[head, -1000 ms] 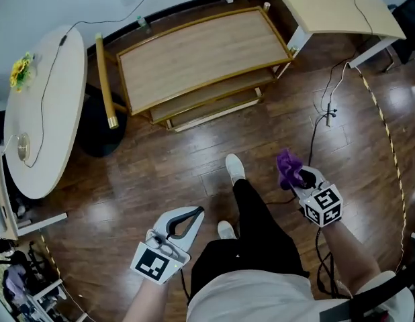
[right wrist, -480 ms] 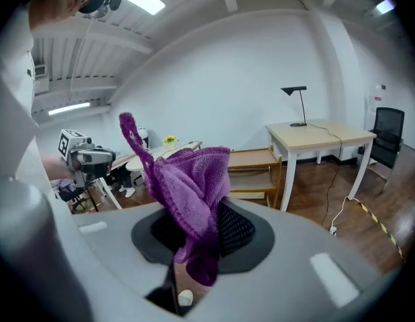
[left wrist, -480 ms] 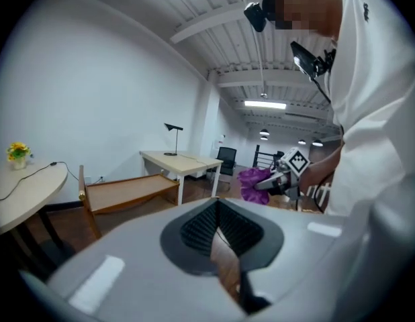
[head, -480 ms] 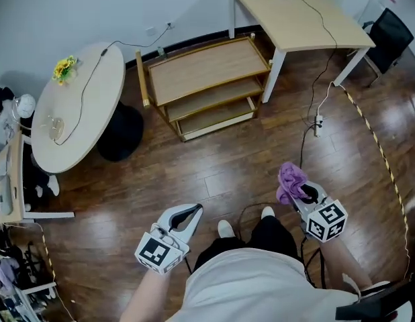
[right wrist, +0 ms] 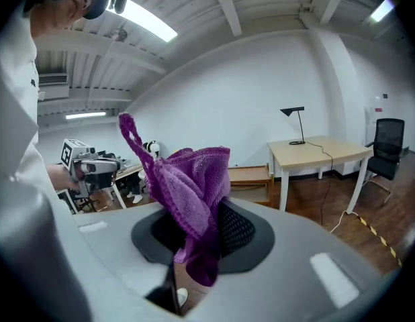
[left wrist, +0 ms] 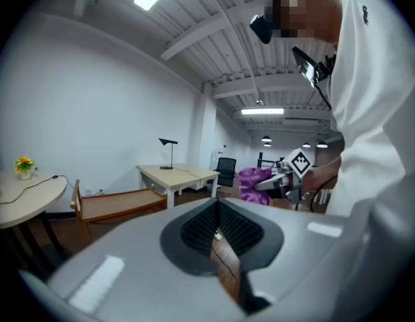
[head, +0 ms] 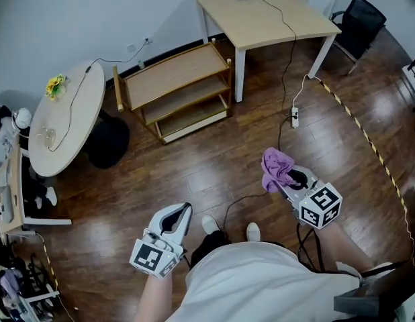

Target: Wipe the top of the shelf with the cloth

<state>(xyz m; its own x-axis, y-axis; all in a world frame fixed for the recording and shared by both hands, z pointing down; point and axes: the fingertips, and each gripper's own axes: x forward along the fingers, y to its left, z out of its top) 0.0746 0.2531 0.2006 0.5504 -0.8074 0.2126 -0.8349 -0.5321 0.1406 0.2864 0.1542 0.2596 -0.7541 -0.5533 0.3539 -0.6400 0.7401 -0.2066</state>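
Floorboards (head: 214, 159) of dark wood fill your head view. The shelf (head: 174, 79) stands against the white wall (head: 80, 12). A round table (head: 66, 123) is just to the left of the shelf, and a desk (head: 261, 15) is just to its right. You stand well back from the shelf. Your right gripper (head: 288, 178) is out in front of you with the purple cloth (head: 276, 166) bunched at its tip, far from the shelf top. Your left gripper (head: 182, 213) hangs lower, also well apart from the shelf.

In the left gripper view your jaws are pressed together and empty. Beyond them the shelf sits low against the wall with the desk beside it. The cloth shows to the right of the shelf, in your other gripper.

In the right gripper view your jaws are clamped on the cloth. It is pinched between them, its bulk rising above and a fold hanging below. The shelf shows just behind the cloth, across the room.
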